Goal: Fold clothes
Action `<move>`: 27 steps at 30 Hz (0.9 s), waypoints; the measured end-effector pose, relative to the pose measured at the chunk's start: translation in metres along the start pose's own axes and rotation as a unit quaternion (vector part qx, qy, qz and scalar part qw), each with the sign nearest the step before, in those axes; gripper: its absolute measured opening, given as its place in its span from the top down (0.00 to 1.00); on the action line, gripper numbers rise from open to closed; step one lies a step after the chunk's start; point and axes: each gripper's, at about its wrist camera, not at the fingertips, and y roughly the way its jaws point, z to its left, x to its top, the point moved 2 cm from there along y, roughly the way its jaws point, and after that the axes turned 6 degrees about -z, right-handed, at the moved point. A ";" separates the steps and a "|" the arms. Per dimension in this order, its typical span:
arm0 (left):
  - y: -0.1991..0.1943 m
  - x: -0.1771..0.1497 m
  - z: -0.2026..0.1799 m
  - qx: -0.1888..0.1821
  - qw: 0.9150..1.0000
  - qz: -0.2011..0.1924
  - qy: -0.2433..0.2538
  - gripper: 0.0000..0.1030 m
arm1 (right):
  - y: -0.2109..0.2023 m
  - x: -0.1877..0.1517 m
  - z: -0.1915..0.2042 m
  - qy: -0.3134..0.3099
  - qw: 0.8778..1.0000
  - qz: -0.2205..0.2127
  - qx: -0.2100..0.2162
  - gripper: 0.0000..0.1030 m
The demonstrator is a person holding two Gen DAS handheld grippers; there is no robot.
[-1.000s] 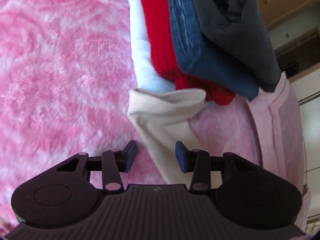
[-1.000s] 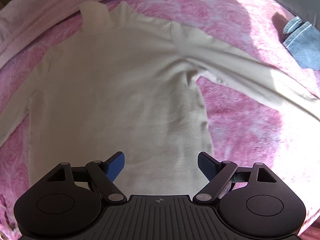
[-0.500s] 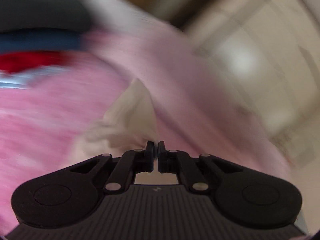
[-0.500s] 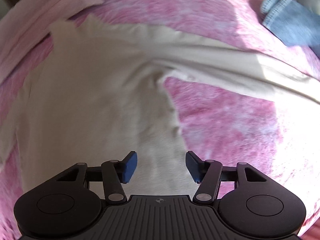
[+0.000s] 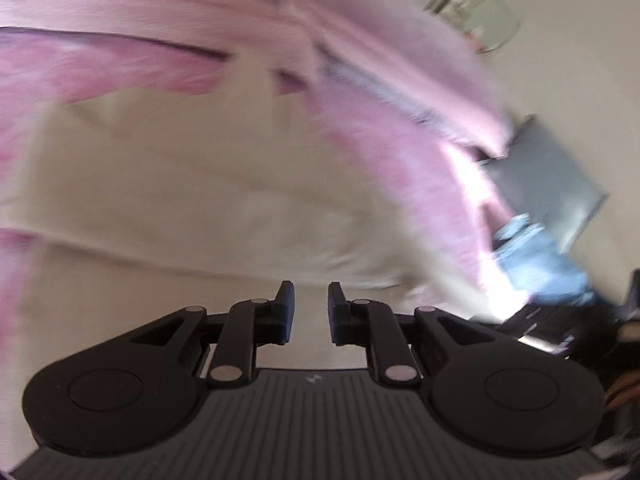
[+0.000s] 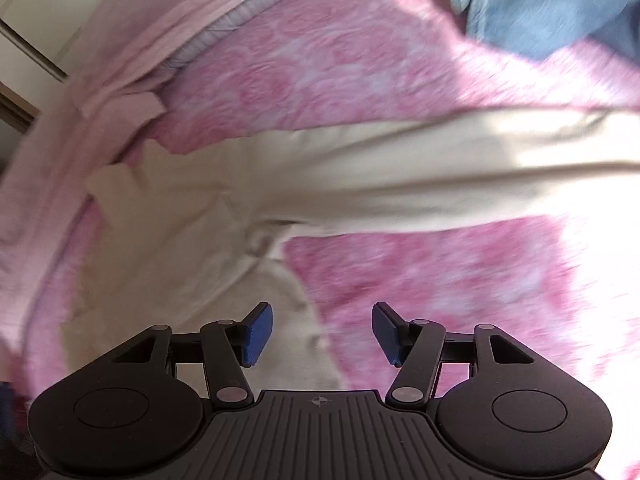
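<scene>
Cream knit turtleneck sweater (image 6: 208, 216) lies flat on the pink plush bed blanket (image 6: 400, 60), filling mid-frame for folding, while the left gripper (image 5: 311, 312) opens its empty jaws above it and the right gripper (image 6: 322, 330) hovers half-spread over its side seam.

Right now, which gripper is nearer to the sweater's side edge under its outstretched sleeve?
Right gripper: jaws straddle that side edge. Left gripper hovers over the sweater's body, jaws opening, empty.

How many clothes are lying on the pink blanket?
2 that I can see: a cream top spread flat in the middle, and a blue denim piece at the blanket's far right corner. More may lie out of view.
</scene>
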 end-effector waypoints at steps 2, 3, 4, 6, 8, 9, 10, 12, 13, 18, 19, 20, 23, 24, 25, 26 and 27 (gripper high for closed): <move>-0.008 -0.005 0.028 0.047 0.999 -0.001 0.021 0.88 | 0.013 0.001 0.000 0.036 0.998 0.015 0.050 0.43; -0.013 -0.005 0.041 0.068 0.997 -0.001 0.031 0.88 | 0.021 0.001 0.001 0.055 0.996 0.021 0.069 0.43; -0.019 -0.005 0.052 0.086 0.996 -0.002 0.034 0.88 | 0.030 0.001 0.002 0.075 0.993 0.027 0.085 0.43; -0.031 -0.005 0.074 0.119 0.992 -0.003 0.040 0.88 | 0.047 0.001 0.004 0.113 0.987 0.037 0.111 0.43; -0.035 -0.002 0.092 0.138 0.990 -0.005 0.032 0.88 | 0.063 0.002 0.005 0.140 0.983 0.034 0.115 0.43; -0.036 -0.001 0.100 0.147 0.989 -0.006 0.027 0.88 | 0.070 0.003 0.006 0.152 0.981 0.033 0.114 0.43; -0.038 0.001 0.109 0.156 0.988 -0.007 0.023 0.88 | 0.077 0.005 0.006 0.160 0.981 0.031 0.108 0.44; -0.037 0.002 0.122 0.169 0.985 -0.009 0.012 0.87 | 0.090 0.008 0.008 0.174 0.980 0.027 0.097 0.47; -0.037 0.002 0.128 0.174 0.985 -0.010 0.006 0.87 | 0.095 0.009 0.011 0.174 0.980 0.024 0.091 0.50; -0.034 -0.001 0.140 0.185 0.983 -0.011 -0.017 0.86 | 0.110 0.020 0.030 0.140 0.987 0.003 0.078 0.98; -0.033 0.000 0.139 0.184 0.983 -0.013 -0.017 0.83 | 0.107 0.025 0.037 0.125 0.988 -0.011 0.095 0.98; -0.030 0.000 0.138 0.183 0.983 -0.016 -0.016 0.83 | 0.098 0.031 0.048 0.101 0.987 -0.031 0.119 0.98; -0.022 0.004 0.135 0.174 0.984 -0.023 -0.015 0.79 | 0.054 0.055 0.078 0.048 0.973 -0.123 0.192 0.98; -0.018 0.005 0.133 0.169 0.985 -0.023 -0.012 0.79 | 0.036 0.063 0.083 0.035 0.964 -0.160 0.210 0.98; -0.013 0.006 0.130 0.167 0.986 -0.023 -0.003 0.79 | 0.021 0.071 0.085 0.021 0.957 -0.197 0.213 0.98; -0.008 0.007 0.127 0.165 0.986 -0.022 0.007 0.79 | 0.012 0.077 0.084 0.010 0.955 -0.220 0.201 0.98; -0.003 0.007 0.124 0.162 0.986 -0.021 0.017 0.79 | 0.009 0.083 0.079 0.002 0.956 -0.228 0.182 0.98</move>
